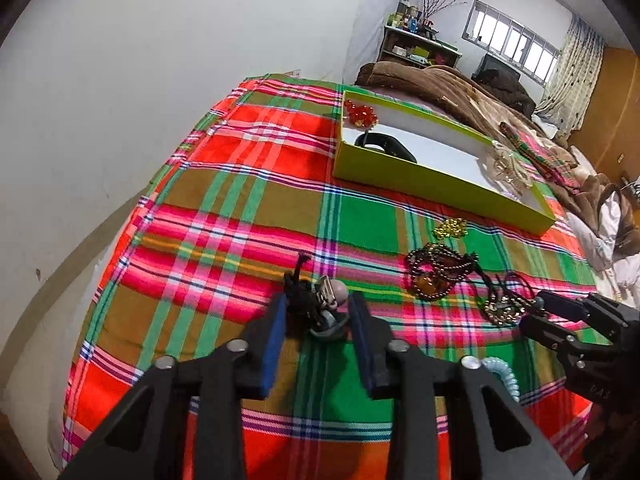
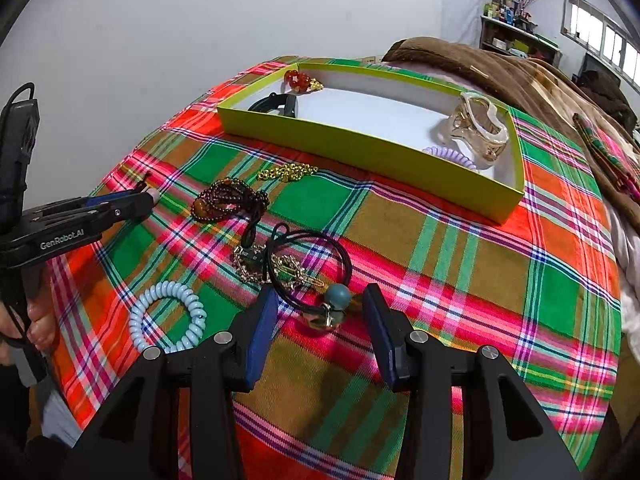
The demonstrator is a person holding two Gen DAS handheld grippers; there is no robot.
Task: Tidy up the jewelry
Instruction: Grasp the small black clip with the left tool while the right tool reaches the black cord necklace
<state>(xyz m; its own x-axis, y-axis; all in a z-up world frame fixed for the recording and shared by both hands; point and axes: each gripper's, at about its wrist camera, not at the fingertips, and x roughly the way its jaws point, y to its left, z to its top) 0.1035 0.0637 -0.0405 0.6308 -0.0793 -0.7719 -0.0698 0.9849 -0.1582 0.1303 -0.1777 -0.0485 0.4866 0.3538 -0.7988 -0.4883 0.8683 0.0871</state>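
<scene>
Between my left gripper's parted blue pads sits a black hair tie with a grey bead, untouched by either pad, near the plaid bedspread's near edge. My right gripper stands open likewise around a black cord tie with a teal bead, pads clear of it, a pale blue spiral band beside its left finger. Toward the bedspread's far edge, the green box holds red beads, a black band, a clear claw clip and a lilac spiral tie.
</scene>
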